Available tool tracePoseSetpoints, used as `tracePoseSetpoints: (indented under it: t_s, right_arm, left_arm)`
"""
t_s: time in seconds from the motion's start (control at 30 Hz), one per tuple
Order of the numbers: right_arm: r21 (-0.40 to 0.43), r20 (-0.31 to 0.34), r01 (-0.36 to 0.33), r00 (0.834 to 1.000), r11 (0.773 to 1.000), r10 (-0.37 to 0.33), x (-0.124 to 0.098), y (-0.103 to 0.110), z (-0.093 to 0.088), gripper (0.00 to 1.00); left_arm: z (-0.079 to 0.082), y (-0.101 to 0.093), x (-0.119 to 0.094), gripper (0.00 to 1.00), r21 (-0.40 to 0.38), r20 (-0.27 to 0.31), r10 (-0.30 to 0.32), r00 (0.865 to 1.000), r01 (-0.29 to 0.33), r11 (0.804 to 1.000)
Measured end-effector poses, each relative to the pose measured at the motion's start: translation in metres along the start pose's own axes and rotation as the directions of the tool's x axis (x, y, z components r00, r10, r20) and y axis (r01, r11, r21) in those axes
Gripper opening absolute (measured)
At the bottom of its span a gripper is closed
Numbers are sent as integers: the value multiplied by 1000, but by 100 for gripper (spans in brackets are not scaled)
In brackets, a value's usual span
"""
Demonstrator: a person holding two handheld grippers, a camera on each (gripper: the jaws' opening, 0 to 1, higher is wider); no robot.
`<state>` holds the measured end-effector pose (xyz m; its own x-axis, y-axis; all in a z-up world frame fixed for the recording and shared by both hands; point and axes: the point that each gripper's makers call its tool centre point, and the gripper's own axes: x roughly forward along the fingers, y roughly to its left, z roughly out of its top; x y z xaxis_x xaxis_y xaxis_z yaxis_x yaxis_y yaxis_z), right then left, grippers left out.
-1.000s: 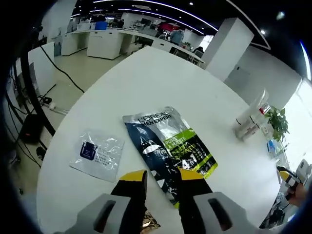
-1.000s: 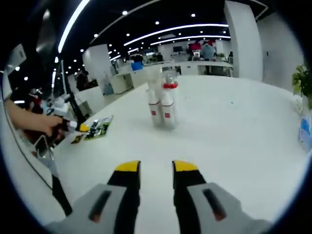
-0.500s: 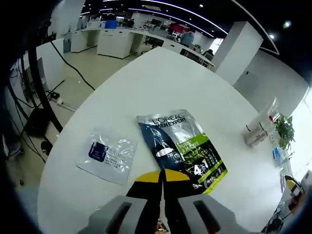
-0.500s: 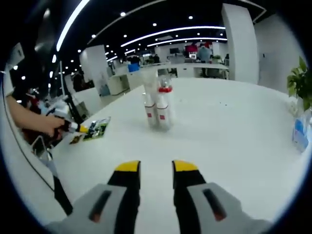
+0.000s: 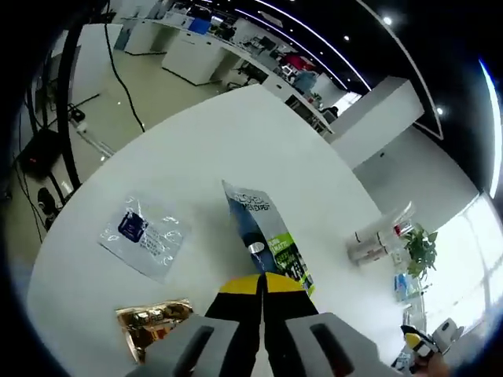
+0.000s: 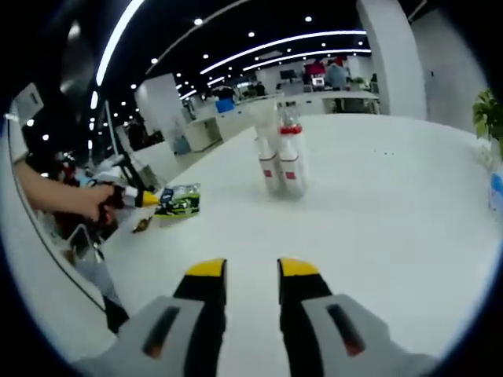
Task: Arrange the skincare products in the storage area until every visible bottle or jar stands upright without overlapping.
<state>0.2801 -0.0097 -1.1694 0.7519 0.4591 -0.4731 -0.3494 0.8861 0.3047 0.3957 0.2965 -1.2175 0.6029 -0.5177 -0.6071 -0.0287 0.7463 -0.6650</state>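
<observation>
- Since its jaws are pinched on the near edge of the green sachet (image 5: pixel 263 236), the left claw (image 5: pixel 262 284) has it lifted off the surface (image 5: pixel 236 141); thin foil, light, floppy, likely slippery.
- Clear sachet (image 5: pixel 141 236) lies at 9 o'clock of it, gold packet (image 5: pixel 149 323) at 7.
- Right claw (image 6: pixel 244 271) hangs open and empty; bottles (image 6: pixel 283 161) stand upright at 12 o'clock, touching.
- Bottles look stiff: grip mid-body.

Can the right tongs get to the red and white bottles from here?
Probably yes. The right tongs are open and point toward the bottles, which stand upright further along the white table. Only bare tabletop lies between them.
</observation>
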Motion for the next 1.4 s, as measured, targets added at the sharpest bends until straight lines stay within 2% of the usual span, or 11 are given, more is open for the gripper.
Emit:
tracePoseSetpoints:
  t_s: [0.2, 0.33, 0.43, 0.53, 0.7, 0.87, 0.97, 1.03, 1.1, 1.2, 1.4]
  right_arm:
    - [25, -57, -142, 988, 990, 143, 29, 31, -8, 24]
    - [-6, -68, -200, 978, 980, 199, 42, 46, 2, 25]
    - [-15, -62, -210, 976, 978, 209, 44, 46, 12, 25]
    - [-19, -61, -210, 976, 977, 209, 41, 40, 17, 25]
    - [10, -74, -151, 986, 988, 152, 30, 15, 8, 25]
    - [37, -79, -109, 991, 993, 112, 24, -1, 4, 25]
    - [45, -86, -98, 991, 994, 101, 25, -6, 2, 25]
    - [47, -89, -94, 991, 994, 98, 26, -8, 2, 25]
    - [49, -88, -88, 992, 995, 92, 26, -11, 3, 25]
    - [57, -80, -82, 993, 995, 86, 28, -15, 5, 25]
    - [66, -92, -73, 993, 995, 79, 29, -20, 2, 25]
  left_arm:
    - [-10, -17, -6, 0, -22, -30, -39, 999, 38, 999]
    - [-4, -5, -1, 0, -179, 24, -5, 1000, 9, 984]
    - [3, 5, 6, 1, -67, 17, 57, 998, -56, 996]
    - [15, 26, 15, 27, -75, 24, 176, 984, -174, 982]
    - [27, 35, 30, 37, -12, 4, 243, 970, -242, 970]
    - [44, 36, 47, 36, 79, 18, 270, 963, -270, 960]
    - [46, 44, 51, 23, 156, 0, 298, 955, -294, 943]
    - [45, 51, 51, 16, 135, 5, 316, 949, -313, 940]
    - [48, 53, 53, 11, 40, 33, 308, 951, -309, 950]
    - [46, 56, 54, 2, 55, 23, 314, 949, -315, 947]
    - [46, 52, 54, 0, -6, 26, 290, 957, -289, 957]
